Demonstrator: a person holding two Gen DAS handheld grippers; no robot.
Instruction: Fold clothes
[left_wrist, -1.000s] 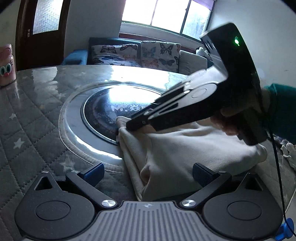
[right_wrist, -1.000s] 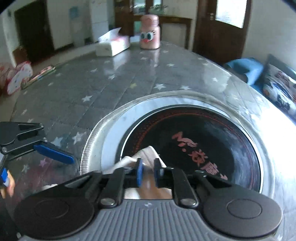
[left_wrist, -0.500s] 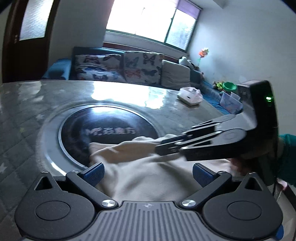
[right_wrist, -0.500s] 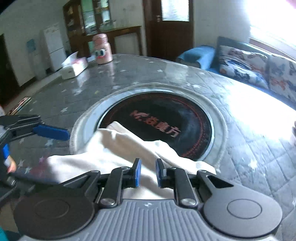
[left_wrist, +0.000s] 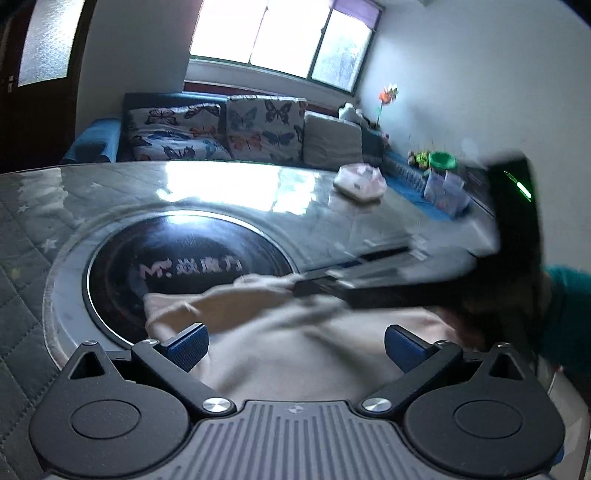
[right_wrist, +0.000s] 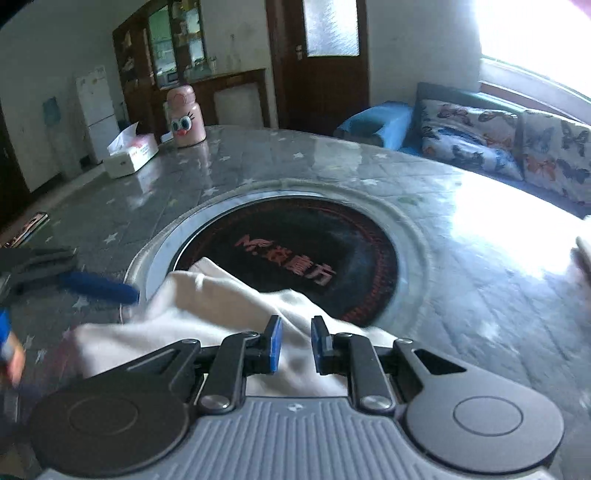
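A cream garment (left_wrist: 280, 343) lies bunched on the grey quilted table, partly over the black round hotplate (left_wrist: 192, 258). It also shows in the right wrist view (right_wrist: 207, 310). My left gripper (left_wrist: 295, 345) is wide open, its blue pads apart over the cloth, holding nothing. My right gripper (right_wrist: 294, 341) has its pads a narrow gap apart with cloth between and under them. In the left wrist view it reaches in from the right, its tips (left_wrist: 306, 286) at a raised fold of the cloth. A left finger (right_wrist: 99, 288) shows at the left of the right wrist view.
A pink cartoon bottle (right_wrist: 184, 112) and a tissue box (right_wrist: 131, 153) stand at the table's far side. A white pack (left_wrist: 360, 181) lies near the far right edge. A sofa with butterfly cushions (left_wrist: 221, 133) is beyond the table.
My right gripper has drawn the cloth corner back from over the hotplate toward the right. My left gripper has stayed open and turned to the right.
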